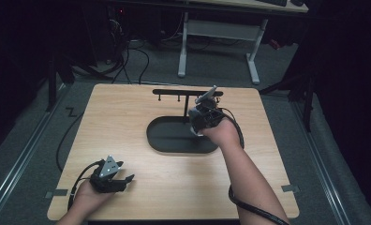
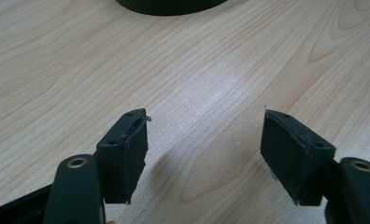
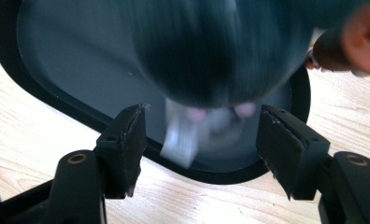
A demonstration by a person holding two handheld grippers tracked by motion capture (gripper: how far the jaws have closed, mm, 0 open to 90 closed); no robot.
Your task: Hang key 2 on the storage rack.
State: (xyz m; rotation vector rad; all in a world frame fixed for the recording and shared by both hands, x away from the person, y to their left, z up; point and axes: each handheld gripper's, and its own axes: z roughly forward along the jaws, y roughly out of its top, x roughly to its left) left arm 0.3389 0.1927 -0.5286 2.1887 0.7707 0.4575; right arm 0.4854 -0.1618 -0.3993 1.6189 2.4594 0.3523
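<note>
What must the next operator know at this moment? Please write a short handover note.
Left gripper: open, nothing between the jaws, low over the table near its front left corner.
Right gripper: open, over the near end of the black oval tray.
Things: a dark round thing with a white tag sits just ahead of the right jaws, above the tray; it is too blurred to identify. The pads do not press on it.
Done: it seems to be brought to the tray.
Left: probably check that it rests there, then draw the right gripper back.
</note>
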